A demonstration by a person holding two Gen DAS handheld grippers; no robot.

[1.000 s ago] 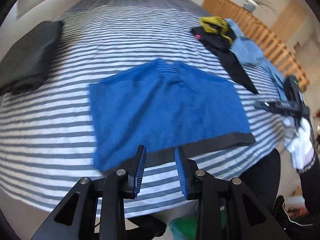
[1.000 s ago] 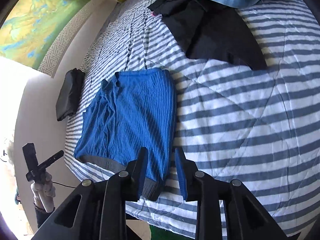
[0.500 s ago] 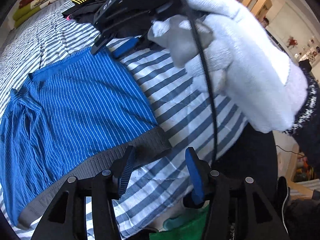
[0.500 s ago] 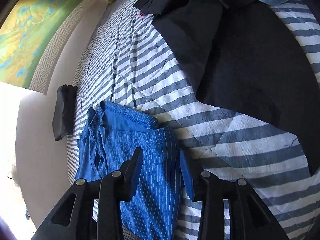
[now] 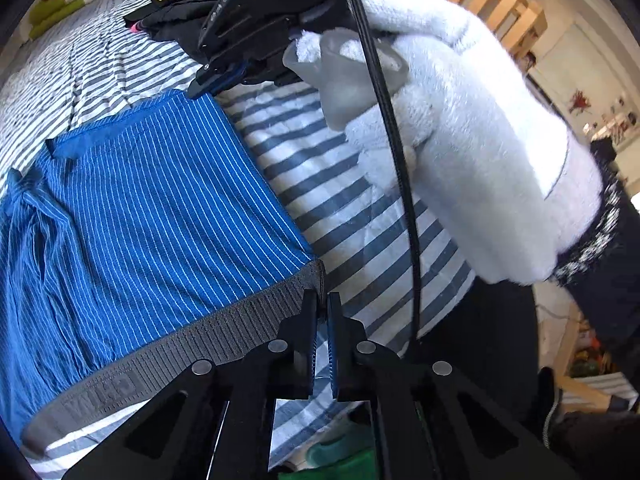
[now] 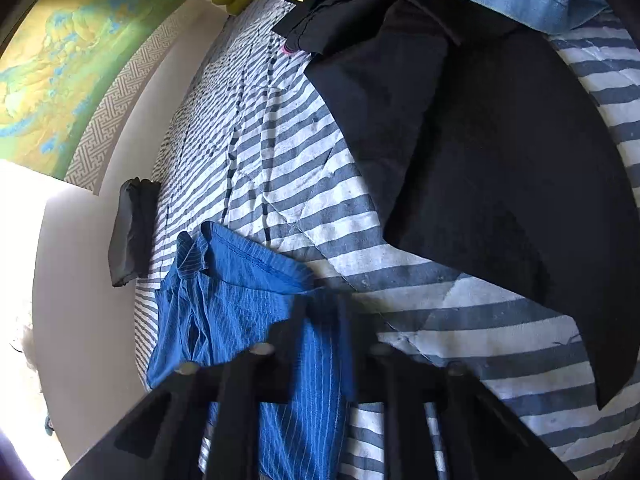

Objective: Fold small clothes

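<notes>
Blue pinstriped boxer briefs (image 5: 152, 200) lie flat on the striped bed (image 5: 352, 208), first fold just starting. The left gripper (image 5: 322, 320) has its fingers pinched tight on the grey waistband corner (image 5: 308, 276), and the right gripper (image 6: 320, 308) has clamped the leg-hem corner. Next move probably calls for lifting both corners together and carrying that edge across.

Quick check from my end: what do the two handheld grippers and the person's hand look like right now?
The left gripper has black plastic linkage arms with silver rivets and ribbed blue finger pads. The right gripper has the same black body and blue pads, with a black cable running down from it. The hand holding it wears a fuzzy white knit glove and a black sleeve with a speckled cuff.
</notes>
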